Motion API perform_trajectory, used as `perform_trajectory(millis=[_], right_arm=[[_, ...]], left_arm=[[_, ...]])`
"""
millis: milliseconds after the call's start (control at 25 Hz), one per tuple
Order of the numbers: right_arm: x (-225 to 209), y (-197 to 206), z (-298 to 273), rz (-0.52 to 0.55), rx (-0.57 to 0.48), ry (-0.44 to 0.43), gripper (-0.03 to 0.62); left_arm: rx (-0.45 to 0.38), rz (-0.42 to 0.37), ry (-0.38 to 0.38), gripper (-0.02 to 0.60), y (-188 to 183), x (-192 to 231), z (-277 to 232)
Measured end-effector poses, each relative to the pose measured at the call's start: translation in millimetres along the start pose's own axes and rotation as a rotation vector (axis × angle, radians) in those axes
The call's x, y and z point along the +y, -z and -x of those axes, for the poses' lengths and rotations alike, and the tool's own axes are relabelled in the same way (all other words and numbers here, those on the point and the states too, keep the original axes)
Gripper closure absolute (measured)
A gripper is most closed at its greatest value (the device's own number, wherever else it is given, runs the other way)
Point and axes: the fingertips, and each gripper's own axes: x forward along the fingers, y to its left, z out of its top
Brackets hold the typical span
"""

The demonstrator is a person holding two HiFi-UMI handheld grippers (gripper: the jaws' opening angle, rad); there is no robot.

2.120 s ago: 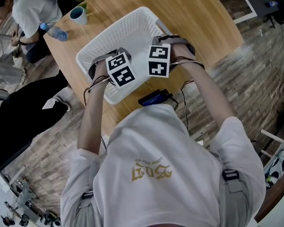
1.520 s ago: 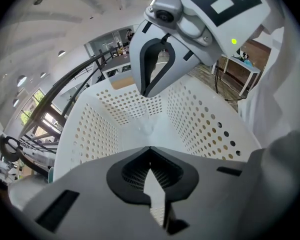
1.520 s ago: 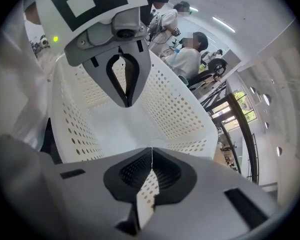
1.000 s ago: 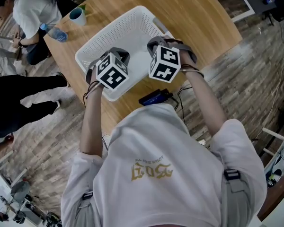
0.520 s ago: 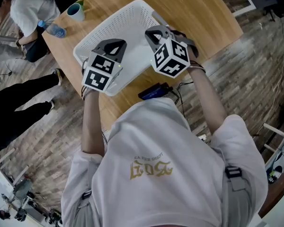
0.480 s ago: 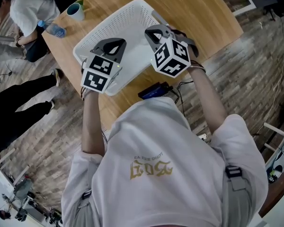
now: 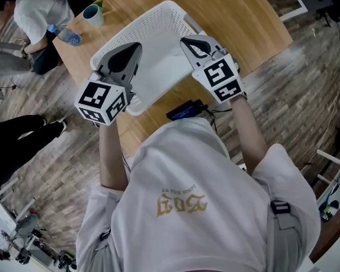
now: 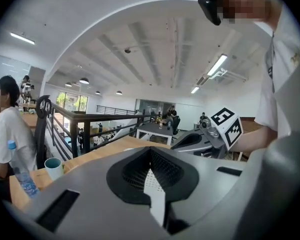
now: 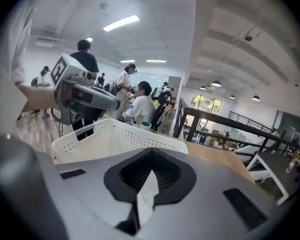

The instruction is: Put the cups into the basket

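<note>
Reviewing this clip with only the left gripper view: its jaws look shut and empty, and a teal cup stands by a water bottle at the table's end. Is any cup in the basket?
Observer: None that shows. In the head view the visible floor of the white basket is bare, though the left gripper and right gripper hang over parts of it.
Operator: Is the right gripper carrying anything?
Observer: No. Its own view shows its jaws together with nothing between them.
Operator: How near is the cup to the basket?
Observer: The teal cup stands on the table beyond the basket's far-left side, apart from it.
</note>
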Motion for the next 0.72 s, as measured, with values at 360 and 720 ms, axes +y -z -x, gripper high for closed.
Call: perform_trajectory(millis=[360,720], right_arm=[[-2.4,-31.1,16.6,-0.150,-0.250,0.014,0.585],[0.4,-49.3,29.5,-0.194,-0.396,0.045,0.585]], left_arm=[[-0.134,-0.076,-0.113,0.577,-19.3,10.0,22.6],[-0.188,-0.090,-0.246,0.577,-22.4,21.3,36.8]])
